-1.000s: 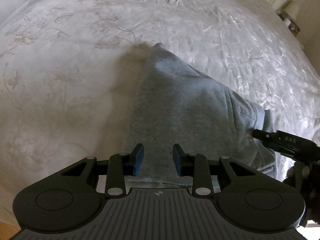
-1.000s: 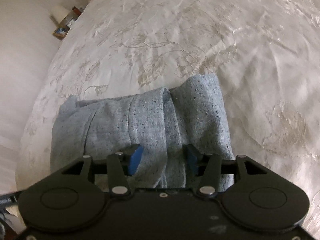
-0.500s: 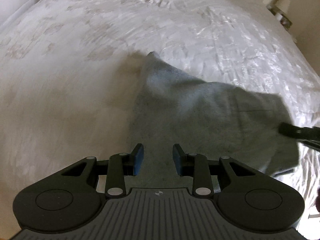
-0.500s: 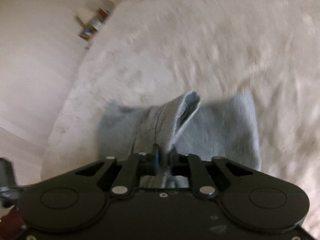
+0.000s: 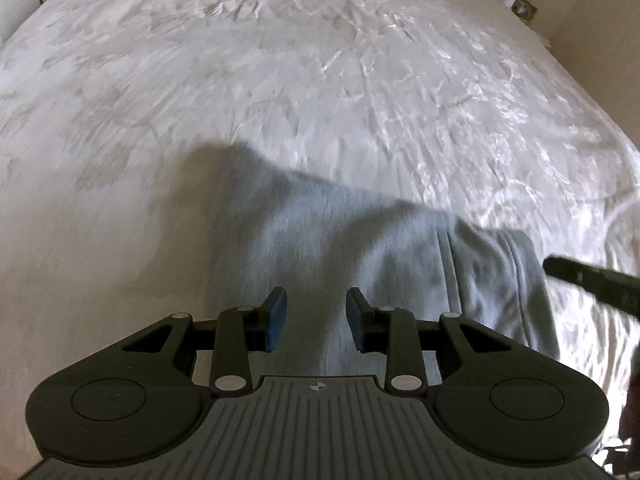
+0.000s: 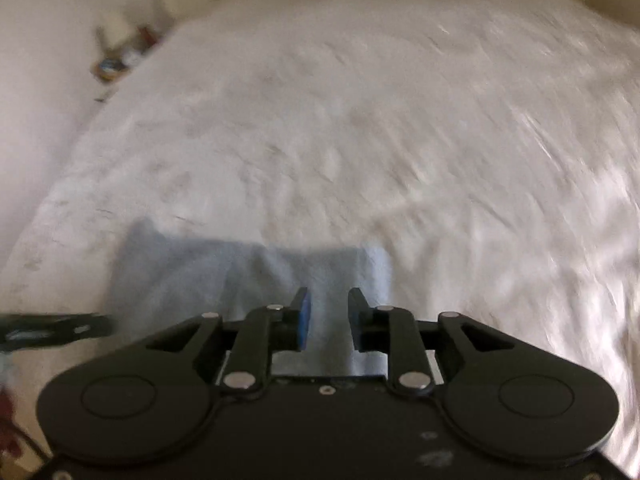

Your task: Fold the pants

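Nearest in the right wrist view, the right gripper (image 6: 326,318) is seen with its jaws opening and a clear gap between the blue pads. Half a second ago they were pinched on a raised fold of grey cloth; now no cloth is gripped, and the fabric is seen only through the gap, lying below. The fold has been let go. This view is blurred, so finer creases cannot be made out.

In the left wrist view, the left gripper (image 5: 316,318) is held part open, as it was a second ago, with nothing between its pads. It is hung above the near part of the cloth rather than pressed into it, as far as can be told. At the right edge of that view a dark finger of the right gripper is seen just beside the cloth's waistband end.

Just beyond both sets of jaws, the pants (image 5: 360,256) are laid on the bedspread (image 5: 320,80) as a compact grey bundle near its closer edge. A second ago the bundle was longer and narrower in the left view; now it is spread flatter, with a doubled layer and ribbed band at its right side.

From this it is judged that a fold has just been completed and released. Further off, only pale patterned bedspread is seen.
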A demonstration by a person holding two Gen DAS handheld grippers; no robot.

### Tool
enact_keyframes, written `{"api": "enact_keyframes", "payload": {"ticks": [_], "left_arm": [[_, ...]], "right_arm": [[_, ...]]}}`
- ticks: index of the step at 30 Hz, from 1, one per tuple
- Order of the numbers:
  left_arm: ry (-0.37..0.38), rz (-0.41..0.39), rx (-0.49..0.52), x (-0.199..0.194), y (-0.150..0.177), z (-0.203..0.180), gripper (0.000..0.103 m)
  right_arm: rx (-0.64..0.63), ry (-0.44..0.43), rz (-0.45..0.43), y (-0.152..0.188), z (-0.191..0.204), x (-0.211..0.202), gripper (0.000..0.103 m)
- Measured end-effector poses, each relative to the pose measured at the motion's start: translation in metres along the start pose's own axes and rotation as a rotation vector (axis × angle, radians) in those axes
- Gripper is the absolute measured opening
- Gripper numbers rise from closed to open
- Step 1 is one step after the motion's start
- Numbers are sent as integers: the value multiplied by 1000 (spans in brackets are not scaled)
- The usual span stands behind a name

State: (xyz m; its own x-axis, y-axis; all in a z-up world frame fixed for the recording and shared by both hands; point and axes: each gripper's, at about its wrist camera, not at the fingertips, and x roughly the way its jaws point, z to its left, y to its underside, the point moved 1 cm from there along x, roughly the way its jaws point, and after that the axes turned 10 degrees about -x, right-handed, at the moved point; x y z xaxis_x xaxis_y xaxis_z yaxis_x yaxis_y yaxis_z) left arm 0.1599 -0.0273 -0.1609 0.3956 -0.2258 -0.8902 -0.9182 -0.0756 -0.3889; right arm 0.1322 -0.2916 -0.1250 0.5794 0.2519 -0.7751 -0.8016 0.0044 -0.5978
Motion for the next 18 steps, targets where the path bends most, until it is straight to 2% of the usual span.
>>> {"api": "enact_keyframes", "payload": {"ticks": [3,9,11,13,15,16,17,18], "left_arm": [[-31,-2,37,22,-18,-5,32],[-119,49,20,69,-47,11,32],[-110,80,4,77,-51,16,32],[-98,83,11,77,-51,17,33],[-72,76,25,71,-48,19,38],[-54,78,25,68,-46,21,47],[-41,80,19,64,-42,24,61],[-30,79,11,59,-40,27,68]], "right_arm": [[-34,-58,44,-7,16,18,26],[-106,38,180,-8,19,68,24],[-154,67,193,-9,22,76,35],[-175,73,198,-12,23,77,36],[-163,69,196,-12,20,72,38],[-155,68,196,-12,16,71,41],[-147,69,195,-11,14,69,44],[-140,68,194,-8,12,66,45]]}}
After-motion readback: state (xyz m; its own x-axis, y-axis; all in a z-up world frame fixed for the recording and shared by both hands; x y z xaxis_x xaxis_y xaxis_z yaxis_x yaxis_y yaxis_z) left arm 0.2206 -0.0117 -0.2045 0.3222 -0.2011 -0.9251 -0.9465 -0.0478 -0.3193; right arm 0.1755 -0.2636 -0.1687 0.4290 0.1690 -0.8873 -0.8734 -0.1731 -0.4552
